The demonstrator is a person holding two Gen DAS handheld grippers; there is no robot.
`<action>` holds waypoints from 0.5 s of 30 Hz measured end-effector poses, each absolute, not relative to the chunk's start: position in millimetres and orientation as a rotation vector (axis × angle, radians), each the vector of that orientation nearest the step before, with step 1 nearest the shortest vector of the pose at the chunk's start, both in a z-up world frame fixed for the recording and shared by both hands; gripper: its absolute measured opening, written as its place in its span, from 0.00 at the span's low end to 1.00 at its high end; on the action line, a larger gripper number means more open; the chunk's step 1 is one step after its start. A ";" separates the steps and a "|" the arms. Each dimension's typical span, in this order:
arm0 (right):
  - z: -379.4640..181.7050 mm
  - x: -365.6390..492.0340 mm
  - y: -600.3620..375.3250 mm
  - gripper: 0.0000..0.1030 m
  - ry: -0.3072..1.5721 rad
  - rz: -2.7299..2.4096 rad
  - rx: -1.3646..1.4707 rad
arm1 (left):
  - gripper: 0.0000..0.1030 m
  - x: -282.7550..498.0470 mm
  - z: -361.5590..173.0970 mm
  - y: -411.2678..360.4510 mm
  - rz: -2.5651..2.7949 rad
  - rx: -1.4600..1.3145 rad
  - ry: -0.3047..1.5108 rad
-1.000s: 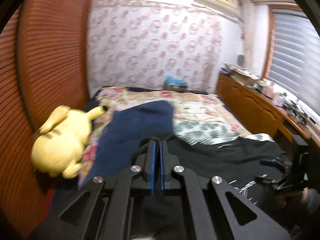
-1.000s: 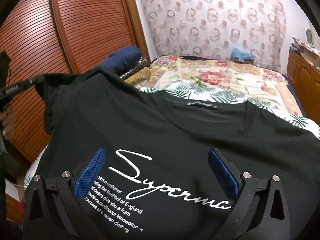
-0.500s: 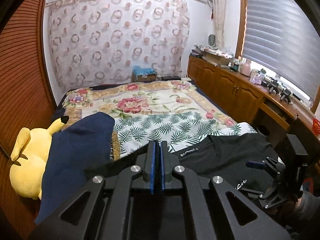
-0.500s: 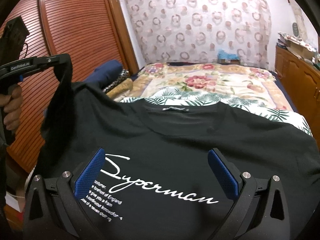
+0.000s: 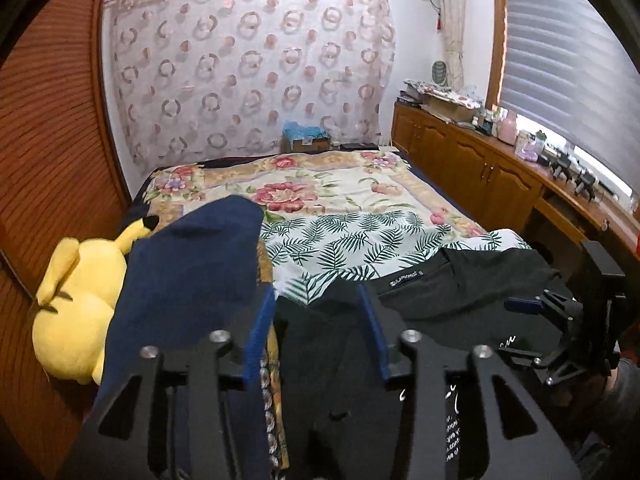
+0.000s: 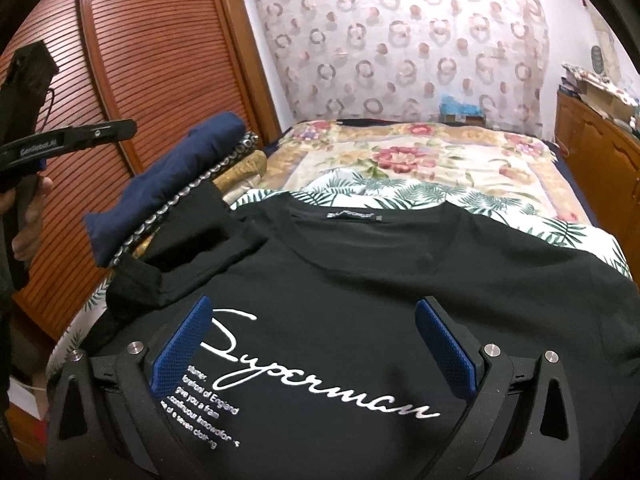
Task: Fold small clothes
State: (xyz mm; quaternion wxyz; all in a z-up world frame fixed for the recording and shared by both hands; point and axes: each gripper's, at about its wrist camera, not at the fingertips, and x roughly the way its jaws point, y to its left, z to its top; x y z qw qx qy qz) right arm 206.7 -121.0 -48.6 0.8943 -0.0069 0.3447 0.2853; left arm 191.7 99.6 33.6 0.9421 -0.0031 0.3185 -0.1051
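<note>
A black T-shirt (image 6: 380, 276) with white "Superman" script lies face up on the bed, collar away from me. Its left sleeve (image 6: 188, 236) lies crumpled, folded in over the shoulder. My right gripper (image 6: 316, 344) is open and empty, just above the print. My left gripper (image 5: 316, 320) is open and empty above the sleeve area of the shirt (image 5: 460, 292); it also shows raised at the left of the right wrist view (image 6: 120, 130). The right gripper shows at the right edge of the left wrist view (image 5: 520, 306).
A stack of folded clothes topped by a navy piece (image 6: 176, 176) sits left of the shirt. A yellow plush toy (image 5: 76, 300) lies by the red slatted wardrobe (image 6: 152, 60). A floral bedspread (image 5: 320, 192) covers the bed. Wooden cabinets (image 5: 480, 168) stand along the right.
My left gripper has opened and let go of the shirt's left sleeve, which dropped from its lifted position onto the shirt. The right gripper stays open over the print.
</note>
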 end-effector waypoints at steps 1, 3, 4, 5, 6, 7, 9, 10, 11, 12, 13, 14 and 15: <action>-48.6 206.5 -118.5 0.97 0.716 0.597 -0.020 | 0.54 185.5 30.3 105.3 -0.208 -0.023 0.648; -48.2 205.9 -112.1 0.94 0.720 0.612 -0.032 | 0.54 180.0 25.5 112.2 -0.196 -0.037 0.652; -48.2 205.9 -108.5 0.93 0.723 0.621 -0.038 | 0.54 174.1 21.6 117.1 -0.188 -0.044 0.654; -47.5 205.9 -105.1 0.91 0.725 0.629 -0.043 | 0.54 171.5 19.1 120.0 -0.183 -0.047 0.655; -46.4 205.6 -99.2 0.89 0.728 0.643 -0.048 | 0.55 167.2 15.8 123.7 -0.175 -0.053 0.656; -45.8 206.6 -95.7 0.88 0.730 0.653 -0.051 | 0.55 161.2 11.8 128.6 -0.166 -0.061 0.657; -43.5 207.0 -81.8 0.82 0.736 0.689 -0.061 | 0.56 153.8 6.8 135.1 -0.160 -0.077 0.658; -42.5 207.4 -75.3 0.81 0.737 0.705 -0.064 | 0.57 147.9 3.2 139.8 -0.153 -0.088 0.658; -41.7 208.2 -66.6 0.78 0.742 0.725 -0.069 | 0.58 143.8 1.2 141.8 -0.147 -0.092 0.659; -40.9 209.0 -58.1 0.76 0.746 0.744 -0.073 | 0.58 138.9 -1.6 145.5 -0.138 -0.095 0.658; -40.8 209.5 -50.3 0.75 0.749 0.760 -0.078 | 0.58 134.2 -4.2 149.2 -0.127 -0.096 0.657; -40.6 209.7 -40.2 0.74 0.753 0.779 -0.085 | 0.58 131.3 -6.1 152.7 -0.118 -0.099 0.658; -40.5 209.9 -29.0 0.74 0.756 0.799 -0.094 | 0.59 128.4 -7.7 157.0 -0.112 -0.104 0.660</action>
